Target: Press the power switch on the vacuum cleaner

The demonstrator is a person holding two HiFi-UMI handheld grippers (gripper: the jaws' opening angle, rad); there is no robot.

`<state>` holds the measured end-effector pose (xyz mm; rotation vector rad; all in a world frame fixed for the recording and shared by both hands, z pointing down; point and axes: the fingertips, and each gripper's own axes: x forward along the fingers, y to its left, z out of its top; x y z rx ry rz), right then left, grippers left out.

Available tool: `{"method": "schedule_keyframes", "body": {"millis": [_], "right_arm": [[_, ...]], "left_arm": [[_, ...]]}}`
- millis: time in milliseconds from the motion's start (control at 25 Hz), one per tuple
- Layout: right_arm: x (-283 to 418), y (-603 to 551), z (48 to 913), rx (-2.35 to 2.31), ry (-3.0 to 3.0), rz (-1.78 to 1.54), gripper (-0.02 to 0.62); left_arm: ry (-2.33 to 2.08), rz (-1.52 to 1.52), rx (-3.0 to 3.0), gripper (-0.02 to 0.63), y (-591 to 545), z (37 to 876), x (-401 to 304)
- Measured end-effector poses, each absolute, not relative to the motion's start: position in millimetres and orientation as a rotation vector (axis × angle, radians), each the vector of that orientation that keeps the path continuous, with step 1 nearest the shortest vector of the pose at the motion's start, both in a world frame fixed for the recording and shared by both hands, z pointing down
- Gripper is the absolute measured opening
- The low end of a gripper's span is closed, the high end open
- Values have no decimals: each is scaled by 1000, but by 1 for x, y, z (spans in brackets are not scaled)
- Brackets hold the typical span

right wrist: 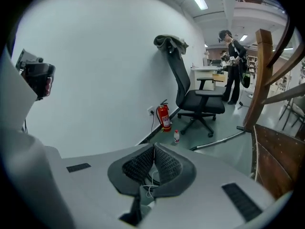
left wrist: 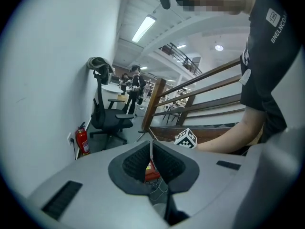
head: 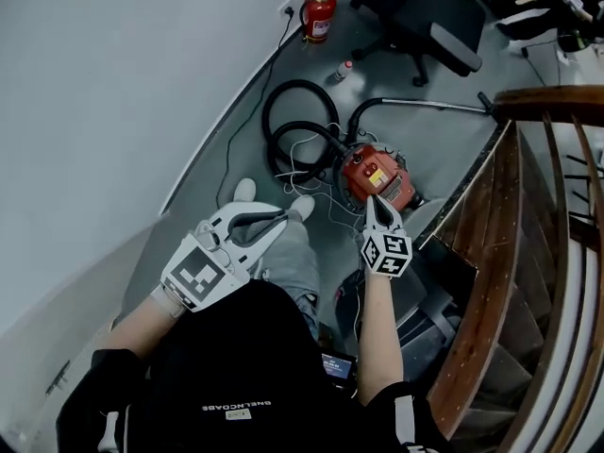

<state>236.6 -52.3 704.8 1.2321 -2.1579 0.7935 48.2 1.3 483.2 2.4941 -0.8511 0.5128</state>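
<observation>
- Vacuum cleaner (head: 379, 176): a red-topped canister on the grey floor at mid-scene, just left of the wooden stair railing (head: 491, 253). A yellow label on its top faces up.
- Right gripper (head: 370, 200): the jaws are pressed together with nothing between them. The tips lie over the near part of the red top, beside the label, but whether they touch it cannot be told. In the right gripper view (right wrist: 154, 150) the ribbed pads meet in one line, with a white cable (right wrist: 149, 187) below them.
- Left gripper (head: 281, 218): the jaws are likewise pressed together and empty. It is held left of the vacuum cleaner and apart from it, above the person's grey trouser leg (head: 294, 255).
- Hose (head: 268, 119): a black loop on the floor, far-left of the canister.
- Far background: a fire extinguisher (head: 319, 14) stands against the wall, with an office chair (head: 429, 8) to its right. A small bottle (head: 342, 70) stands between them, nearer the hose.
</observation>
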Motion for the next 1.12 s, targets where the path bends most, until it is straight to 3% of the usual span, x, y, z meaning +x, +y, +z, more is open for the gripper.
{"method": "schedule_keyframes", "body": {"millis": [1120], "right_arm": [[304, -103, 972, 1042, -1812, 824, 26]], "left_arm": [[-964, 535, 2192, 15, 12, 634, 67]]}}
